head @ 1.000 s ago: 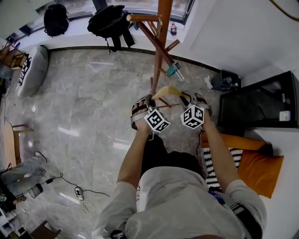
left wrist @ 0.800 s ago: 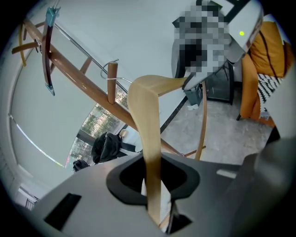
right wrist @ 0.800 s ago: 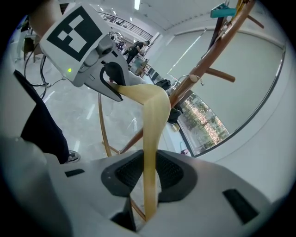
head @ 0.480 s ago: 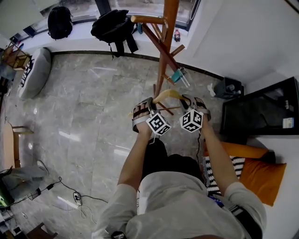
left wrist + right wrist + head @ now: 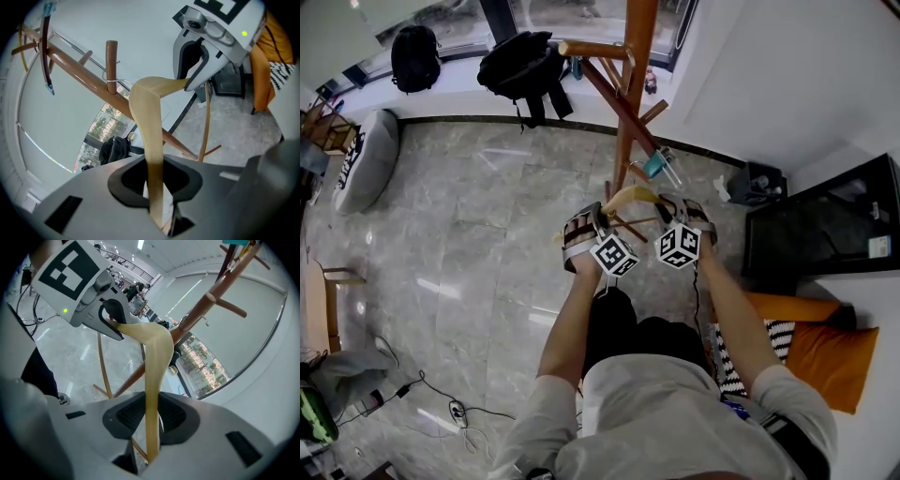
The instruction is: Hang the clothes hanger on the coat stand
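Note:
A pale curved wooden hanger [image 5: 630, 197] is held between both grippers, just in front of the brown wooden coat stand [image 5: 636, 75]. My left gripper [image 5: 592, 220] is shut on one arm of the hanger [image 5: 149, 122]. My right gripper [image 5: 675, 208] is shut on the other arm [image 5: 154, 362]. In the left gripper view the right gripper [image 5: 194, 70] clamps the far end, with a slanted branch [image 5: 84, 77] and an upright peg [image 5: 111, 61] of the stand behind it. The right gripper view shows the left gripper [image 5: 110, 319] and the stand's pegs [image 5: 211, 301]. I cannot see the hanger's hook.
A teal item [image 5: 653, 164] hangs low on the stand. Two black backpacks [image 5: 520, 61] [image 5: 412, 39] lie on the window sill. A black cabinet [image 5: 825, 220] and an orange cushion [image 5: 825, 337] are at the right, a grey beanbag [image 5: 361, 150] at the left.
Both grippers have carried the hanger a little closer to the coat stand and slightly lower. Neither grip has changed.

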A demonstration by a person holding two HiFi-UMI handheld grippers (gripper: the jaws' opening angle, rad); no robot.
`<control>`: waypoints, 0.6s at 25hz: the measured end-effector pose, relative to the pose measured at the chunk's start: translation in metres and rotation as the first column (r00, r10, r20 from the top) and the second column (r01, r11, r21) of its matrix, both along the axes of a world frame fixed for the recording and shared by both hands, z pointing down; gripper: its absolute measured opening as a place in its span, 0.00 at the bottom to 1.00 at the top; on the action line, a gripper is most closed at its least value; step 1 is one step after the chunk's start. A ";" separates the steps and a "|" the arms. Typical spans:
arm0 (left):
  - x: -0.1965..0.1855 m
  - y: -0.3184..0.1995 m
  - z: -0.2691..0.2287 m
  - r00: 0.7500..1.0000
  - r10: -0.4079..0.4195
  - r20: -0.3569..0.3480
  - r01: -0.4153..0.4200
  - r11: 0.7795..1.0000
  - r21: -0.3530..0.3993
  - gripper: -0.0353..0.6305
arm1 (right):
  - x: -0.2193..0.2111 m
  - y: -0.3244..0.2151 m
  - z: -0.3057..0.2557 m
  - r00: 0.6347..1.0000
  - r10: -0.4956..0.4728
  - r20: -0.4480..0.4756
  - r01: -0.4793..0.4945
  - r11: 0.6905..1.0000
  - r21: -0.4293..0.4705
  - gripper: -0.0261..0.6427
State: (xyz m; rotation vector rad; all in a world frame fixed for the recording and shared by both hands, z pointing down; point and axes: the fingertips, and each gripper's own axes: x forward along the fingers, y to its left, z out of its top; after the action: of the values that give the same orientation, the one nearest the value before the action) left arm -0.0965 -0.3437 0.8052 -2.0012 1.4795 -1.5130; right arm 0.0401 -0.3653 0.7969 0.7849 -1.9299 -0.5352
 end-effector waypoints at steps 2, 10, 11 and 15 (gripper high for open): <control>-0.002 -0.004 -0.001 1.000 0.001 0.008 -0.001 1.000 0.014 0.17 | -0.002 -0.003 0.002 1.000 0.002 -0.002 -0.002 1.000 0.004 0.16; -0.009 -0.016 0.006 1.000 -0.003 0.023 0.002 0.999 0.037 0.17 | -0.009 -0.016 0.011 1.000 0.004 -0.010 -0.004 1.000 0.013 0.16; -0.010 -0.018 0.007 1.000 -0.005 0.022 0.004 0.999 0.037 0.17 | -0.010 -0.019 0.013 1.000 0.003 -0.014 -0.003 1.000 0.010 0.16; -0.012 -0.022 0.008 0.999 -0.007 0.035 0.004 0.998 0.067 0.17 | -0.014 -0.026 0.020 1.000 -0.001 -0.028 0.001 1.000 0.000 0.16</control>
State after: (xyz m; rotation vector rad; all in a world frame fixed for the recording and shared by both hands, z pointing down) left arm -0.1089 -0.3654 0.8133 -1.9240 1.5024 -1.4733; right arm 0.0265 -0.3911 0.8165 0.7733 -1.9043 -0.5443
